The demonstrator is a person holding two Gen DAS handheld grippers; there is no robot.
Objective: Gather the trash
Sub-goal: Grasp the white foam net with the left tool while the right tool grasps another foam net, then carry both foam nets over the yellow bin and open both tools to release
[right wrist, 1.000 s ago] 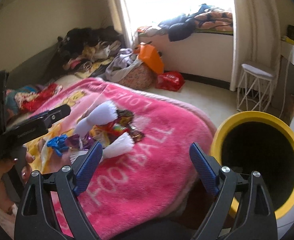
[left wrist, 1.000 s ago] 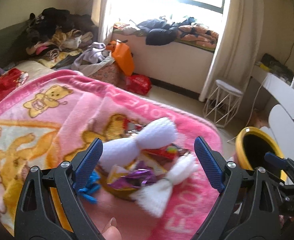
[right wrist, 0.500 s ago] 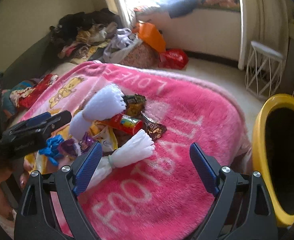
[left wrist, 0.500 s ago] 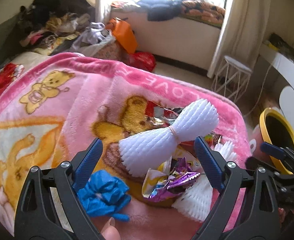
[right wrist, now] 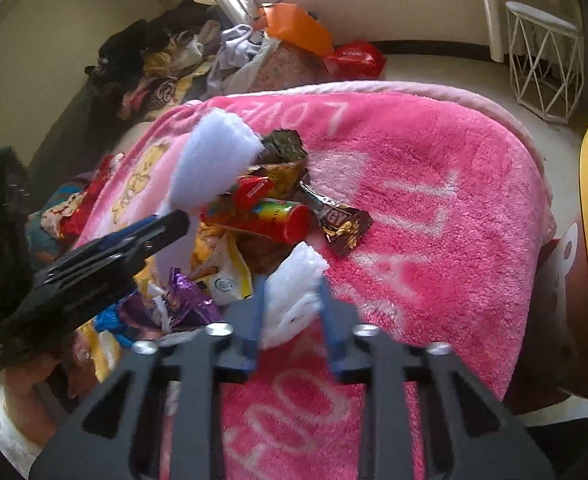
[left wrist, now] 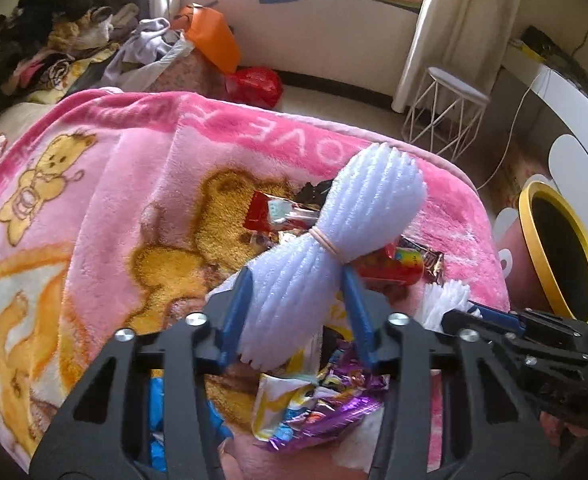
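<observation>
- The left tongs (left wrist: 296, 312) are closing on the near half of a white foam-net bundle (left wrist: 346, 240) tied at the waist with a rubber band (left wrist: 328, 242); the blue pads press its sides. Its long axis runs from the tongs up and away to the far right, fanned end farthest.
- The right tongs (right wrist: 289, 316) are closing on a smaller white foam-net bundle (right wrist: 294, 288), which points away and slightly right, with its near end squeezed between the pads.
- Both bundles lie in a trash heap on a pink blanket (right wrist: 434, 200) on the bed: purple foil wrapper (left wrist: 334, 412), red snack tube (right wrist: 261, 216), brown candy wrapper (right wrist: 342, 224).
- Right of the bed stands a yellow-rimmed bin (left wrist: 554, 248).
- Far off, a white wire stool (left wrist: 450, 112) stands on the floor.
</observation>
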